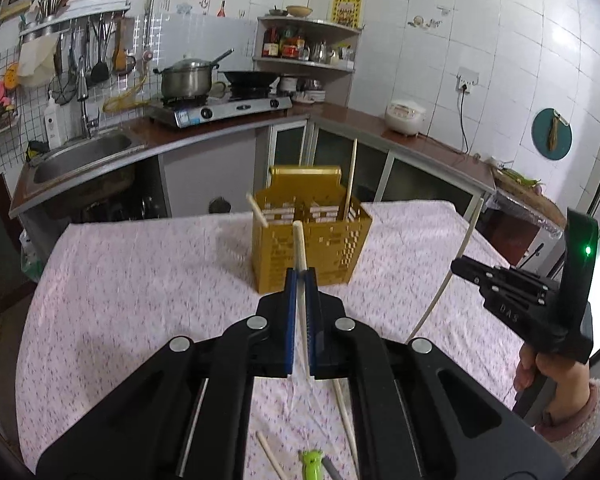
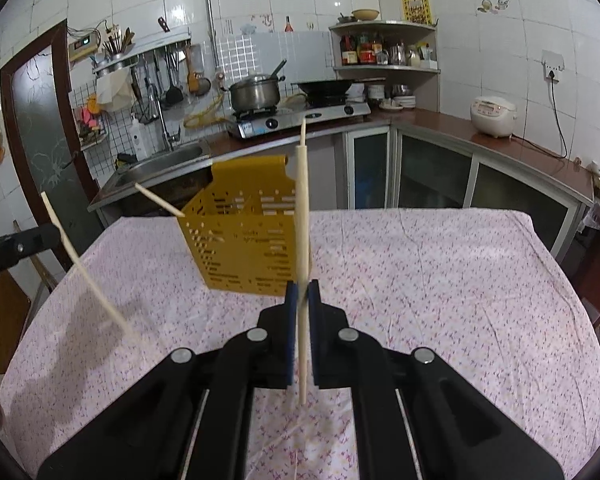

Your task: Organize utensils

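Tilting downward toward the far yellow holder [image 1: 310, 236]: left gripper [image 1: 300, 276] and right gripper [image 2: 302, 290], each pinching one chopstick [image 1: 300, 244] above the table [image 1: 140, 280].

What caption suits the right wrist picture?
Right gripper lifts a chopstick before a yellow holder on the table.

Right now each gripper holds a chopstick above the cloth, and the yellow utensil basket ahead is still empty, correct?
Not quite: the yellow utensil basket is not empty. The left wrist view shows two chopsticks already in it, one leaning left and one upright. The rest holds: left gripper and right gripper each hold a chopstick.
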`<action>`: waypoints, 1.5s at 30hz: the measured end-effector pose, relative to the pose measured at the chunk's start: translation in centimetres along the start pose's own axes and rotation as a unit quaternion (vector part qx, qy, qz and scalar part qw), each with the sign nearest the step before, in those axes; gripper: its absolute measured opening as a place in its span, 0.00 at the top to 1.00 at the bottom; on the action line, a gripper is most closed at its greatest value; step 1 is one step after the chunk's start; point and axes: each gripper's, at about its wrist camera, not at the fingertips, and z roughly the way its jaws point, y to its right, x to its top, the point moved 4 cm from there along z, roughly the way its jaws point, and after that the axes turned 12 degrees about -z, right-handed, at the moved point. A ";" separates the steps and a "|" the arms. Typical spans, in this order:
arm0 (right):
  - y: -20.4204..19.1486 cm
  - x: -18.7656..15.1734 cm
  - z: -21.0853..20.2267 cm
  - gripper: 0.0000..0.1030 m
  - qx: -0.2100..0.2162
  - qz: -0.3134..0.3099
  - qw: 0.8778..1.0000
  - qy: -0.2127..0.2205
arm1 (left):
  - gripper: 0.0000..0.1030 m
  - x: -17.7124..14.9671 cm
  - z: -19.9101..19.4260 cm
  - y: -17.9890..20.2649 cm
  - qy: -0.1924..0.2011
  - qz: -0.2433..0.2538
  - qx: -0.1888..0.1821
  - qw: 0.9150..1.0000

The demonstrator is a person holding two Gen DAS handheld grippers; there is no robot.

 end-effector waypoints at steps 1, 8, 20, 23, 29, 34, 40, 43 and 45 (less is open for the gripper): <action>0.1 0.4 0.0 0.94 0.000 0.000 1.000 0.003 | 0.97 0.4 0.1 0.2 0.002 0.002 0.000 1.000; 0.7 4.5 -0.7 0.94 -0.001 0.000 0.999 0.032 | 0.98 4.8 0.0 2.1 0.029 0.015 0.002 0.999; 1.1 12.2 -0.1 0.95 0.004 -0.007 0.998 0.070 | 1.00 10.3 1.6 2.5 0.037 0.000 0.004 0.999; 0.6 11.0 0.5 0.95 0.005 -0.017 0.998 0.057 | 1.00 8.2 3.4 1.1 0.008 -0.001 0.013 1.000; 2.0 7.2 1.9 0.95 -0.004 -0.002 1.000 0.022 | 1.00 3.0 6.9 -1.2 -0.047 -0.009 0.009 0.999; 4.3 4.2 2.4 0.94 -0.018 0.017 1.000 -0.002 | 1.00 -1.2 9.5 -2.5 -0.101 -0.021 -0.003 0.995; 5.6 2.1 2.4 0.94 -0.025 0.026 0.999 -0.017 | 0.70 -5.4 11.7 -3.6 -0.163 -0.040 0.001 0.986; 5.8 1.4 2.1 0.94 -0.024 0.028 0.999 -0.019 | 0.66 -7.2 11.6 -4.4 -0.185 -0.050 0.018 0.981; 6.0 1.1 2.2 0.94 -0.022 0.031 0.999 -0.021 | 0.66 -8.5 11.2 -5.2 -0.208 -0.062 0.029 0.976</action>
